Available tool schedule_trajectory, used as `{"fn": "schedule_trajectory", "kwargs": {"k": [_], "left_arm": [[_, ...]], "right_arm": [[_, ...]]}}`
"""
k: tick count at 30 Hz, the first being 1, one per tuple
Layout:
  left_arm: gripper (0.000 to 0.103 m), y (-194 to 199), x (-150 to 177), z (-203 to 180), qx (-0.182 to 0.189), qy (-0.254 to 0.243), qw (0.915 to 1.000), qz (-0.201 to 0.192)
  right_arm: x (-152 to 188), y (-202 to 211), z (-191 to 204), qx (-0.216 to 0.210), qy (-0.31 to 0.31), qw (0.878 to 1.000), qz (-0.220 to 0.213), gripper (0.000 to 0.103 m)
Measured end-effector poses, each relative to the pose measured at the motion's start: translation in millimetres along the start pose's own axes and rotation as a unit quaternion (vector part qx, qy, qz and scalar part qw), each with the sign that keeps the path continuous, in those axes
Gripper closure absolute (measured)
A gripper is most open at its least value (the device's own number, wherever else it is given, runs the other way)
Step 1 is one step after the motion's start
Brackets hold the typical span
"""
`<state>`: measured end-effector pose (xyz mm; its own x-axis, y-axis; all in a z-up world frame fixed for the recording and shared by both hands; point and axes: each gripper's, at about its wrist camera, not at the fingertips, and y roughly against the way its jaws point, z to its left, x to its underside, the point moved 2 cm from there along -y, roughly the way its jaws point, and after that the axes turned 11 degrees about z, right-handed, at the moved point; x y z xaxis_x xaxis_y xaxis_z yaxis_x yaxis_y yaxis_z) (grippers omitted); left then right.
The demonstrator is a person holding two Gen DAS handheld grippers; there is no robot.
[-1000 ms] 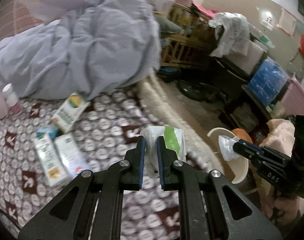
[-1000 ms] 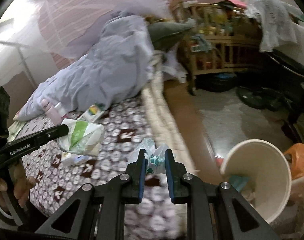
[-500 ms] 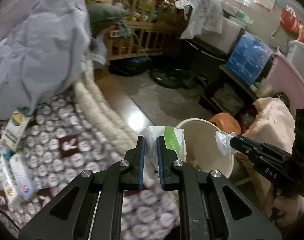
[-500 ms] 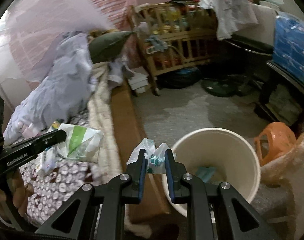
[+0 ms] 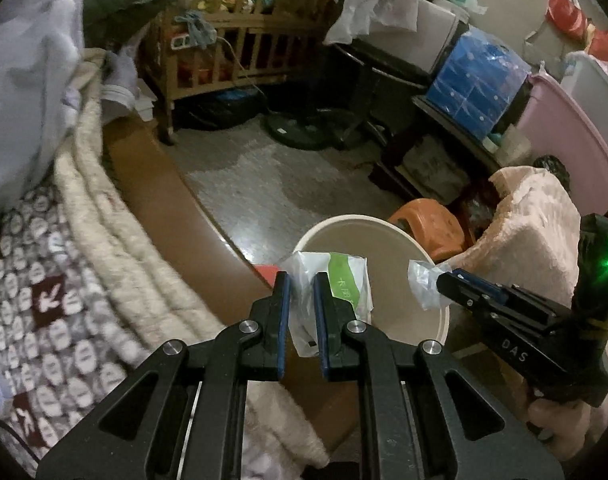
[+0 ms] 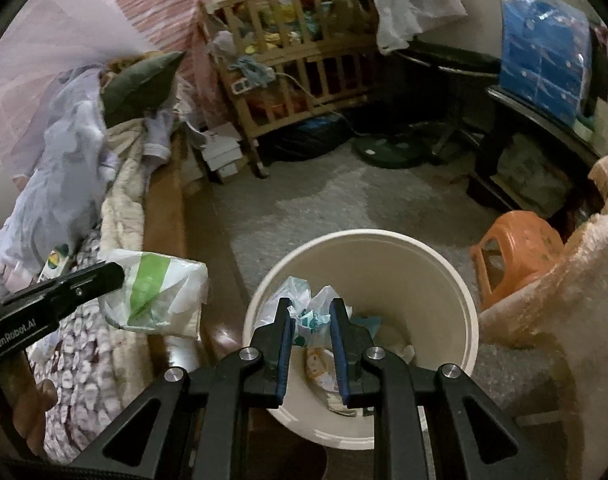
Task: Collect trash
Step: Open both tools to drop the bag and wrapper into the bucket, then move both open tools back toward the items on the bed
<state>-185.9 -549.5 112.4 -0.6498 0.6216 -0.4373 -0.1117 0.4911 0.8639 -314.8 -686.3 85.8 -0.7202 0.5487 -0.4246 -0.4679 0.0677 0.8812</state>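
Note:
My left gripper (image 5: 300, 280) is shut on a white and green plastic wrapper (image 5: 340, 284), held at the near rim of the cream trash bin (image 5: 392, 236). The wrapper also shows in the right wrist view (image 6: 155, 296), left of the bin and beside the bed. My right gripper (image 6: 310, 306) is shut on a crumpled clear plastic wrapper (image 6: 308, 312), held right over the open bin (image 6: 444, 276). That wrapper and gripper also show in the left wrist view (image 5: 426, 288). Several pieces of trash lie at the bottom of the bin.
The bed with patterned cover (image 5: 43, 304) and cream blanket edge (image 5: 115, 240) lies to the left. An orange stool (image 6: 516, 248) and a pink fluffy blanket (image 6: 576, 280) stand right of the bin. A wooden crib (image 6: 304, 64) and dark shelves stand beyond.
Both grippers have swung right from over the bed to the trash bin, each still holding its wrapper. The right gripper now hangs over the bin's opening.

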Motion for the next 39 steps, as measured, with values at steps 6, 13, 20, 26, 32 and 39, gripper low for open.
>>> {"fn": "schedule_trajectory", "kwargs": {"k": [6,13,20,26,32,39], "left_arm": [[0.093,-18.8,-6.6,-8.6,0.016,0.002,0.9998,0.010],[0.061,-27.1,-9.3,-10.6,0.046,0.014,0.9988,0.012],[0.052,-26.3,-5.1,-5.5,0.042,0.024,0.9987,0.016],[0.052,-12.6,1.5,9.5,0.013,0.035,0.9993,0.004],[0.052,-0.3,9.0,24.4,-0.012,0.040,0.9991,-0.008],[0.052,14.7,20.8,41.3,-0.040,0.046,0.9979,-0.022]], "right_arm": [[-1.4,-10.2,-12.8,0.012,-0.012,1.000,0.003,0.085],[-2.2,-17.9,-27.8,0.030,-0.042,0.999,0.006,0.070],[2.0,-22.9,-32.5,0.022,-0.059,0.998,0.018,0.070],[7.1,-26.6,-19.7,0.019,-0.049,0.998,0.023,0.070],[9.6,-25.8,-2.2,0.013,-0.038,0.999,0.025,0.069],[12.6,-23.1,23.4,0.011,-0.018,0.999,0.027,0.069]]}}
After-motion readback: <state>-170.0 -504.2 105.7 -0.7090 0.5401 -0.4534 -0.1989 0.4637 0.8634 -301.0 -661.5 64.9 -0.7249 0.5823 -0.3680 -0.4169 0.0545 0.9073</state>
